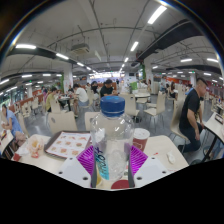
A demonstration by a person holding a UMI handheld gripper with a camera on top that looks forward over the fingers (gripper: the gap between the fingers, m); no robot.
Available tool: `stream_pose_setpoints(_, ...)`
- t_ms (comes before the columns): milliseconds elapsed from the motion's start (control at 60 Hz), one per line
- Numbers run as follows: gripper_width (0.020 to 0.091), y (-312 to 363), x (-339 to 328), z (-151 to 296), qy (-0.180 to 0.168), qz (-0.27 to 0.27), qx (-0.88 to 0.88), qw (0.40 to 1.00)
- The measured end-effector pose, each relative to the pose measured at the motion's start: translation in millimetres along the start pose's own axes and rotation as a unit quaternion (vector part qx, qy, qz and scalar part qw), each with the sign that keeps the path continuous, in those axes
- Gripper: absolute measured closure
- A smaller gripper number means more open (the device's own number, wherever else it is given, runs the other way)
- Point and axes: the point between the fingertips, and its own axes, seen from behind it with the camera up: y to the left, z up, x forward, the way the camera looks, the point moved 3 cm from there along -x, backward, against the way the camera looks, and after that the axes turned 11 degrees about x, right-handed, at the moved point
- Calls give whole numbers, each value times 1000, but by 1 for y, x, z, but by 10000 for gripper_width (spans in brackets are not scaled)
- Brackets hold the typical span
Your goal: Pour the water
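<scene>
Blue-capped water bottle upright, pinched between the fingers' purple pads.

Clear bottle, blue cap, upright, prob. gripped

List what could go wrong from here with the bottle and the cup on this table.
1. The blue cap is still on the water bottle, so tilting now pours nothing.
2. The tongs hold the clear bottle between the purple pads; squeezing harder may buckle it, or it may slip when tilted.
3. The paper cup stands close behind the bottle, beside the tray; a swing could knock it over.
</scene>
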Motion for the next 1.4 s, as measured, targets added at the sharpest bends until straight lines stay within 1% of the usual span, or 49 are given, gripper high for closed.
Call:
stream_pose_setpoints(83,682,-34,13,-24,17,-19,-27,999)
stream_pose_setpoints(167,682,-49,27,-53,37,-20,-39,998)
stream_pose_setpoints(217,681,-54,34,-70,48,-19,-47,998)
stream_pose_setpoints(350,682,-56,43,-99,62,-14,-49,997)
stream_pose_setpoints(433,665,-61,46,-115,72,-14,-52,996)
stream_pose_setpoints(450,660,-62,44,-112,62,-11,-50,997)
stream_pose_setpoints(467,664,-63,43,-113,59,-10,-47,997)
stream_pose_setpoints(517,639,-65,41,-114,57,-12,-37,998)
stream_pose_setpoints(533,629,-58,50,-116,57,-14,-36,998)
stream_pose_setpoints(600,570,-60,47,-117,55,-16,-40,998)
stream_pose_setpoints(667,511,-63,42,-116,66,-25,-32,997)
stream_pose_setpoints(733,380,-69,35,-116,79,-48,-30,995)
stream_pose_setpoints(800,246,-70,20,-119,102,-73,-29,992)
stream_pose_setpoints(850,265,-72,4,-117,104,-85,-34,990)
stream_pose_setpoints(900,251,-72,-17,-116,114,-95,-36,988)
stream_pose_setpoints(933,256,-68,-32,-115,120,-96,-33,988)
stream_pose_setpoints(1050,253,-50,-84,-125,163,-100,-9,981)
stream_pose_setpoints(1133,253,-29,-112,-128,182,-101,-4,978)
stream_pose_setpoints(1150,245,-29,-119,-129,181,-97,0,979)
stream_pose_setpoints(1183,255,-22,-130,-128,184,-96,5,978)
stream_pose_setpoints(1267,252,-6,-147,-127,187,-95,10,978)
stream_pose_setpoints(1400,252,5,-160,-117,172,-100,-1,980)
